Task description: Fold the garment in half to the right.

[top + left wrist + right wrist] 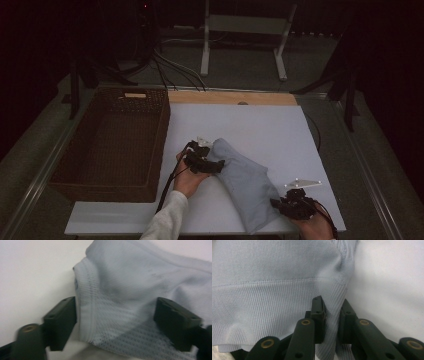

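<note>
Both claws are at a pale blue knit garment (pixel 248 186) that lies folded into a long bundle on the white table (pixel 260 125), running from the table's middle down toward its near right edge. The right claw (pixel 331 315) is clenched on the garment's ribbed hem: its two black jaws stand close together with a pinched ridge of the ribbing squeezed between them, and the cloth puckers upward from the pinch. In the high view this claw (pixel 278 204) sits at the bundle's near end, close to the table's front edge, with the person's hand behind it.

The left claw (pixel 115 320) is released. Its jaws stand wide apart, with the far end of the garment lying between them; the left jaw sits right beside a stitched, rounded edge of the cloth (whether it touches I cannot tell), while the right jaw rests over the fabric without pressing it in. Here the fabric shows an open mesh-like weave, with a soft shadowed dent in the middle. In the high view the left claw (pixel 216 165) is at the bundle's upper end, the white-sleeved forearm (pixel 167 220) reaching in from below.

A dark brown wicker basket (pixel 75 150) stands at the table's left side, apart from the garment.
</note>
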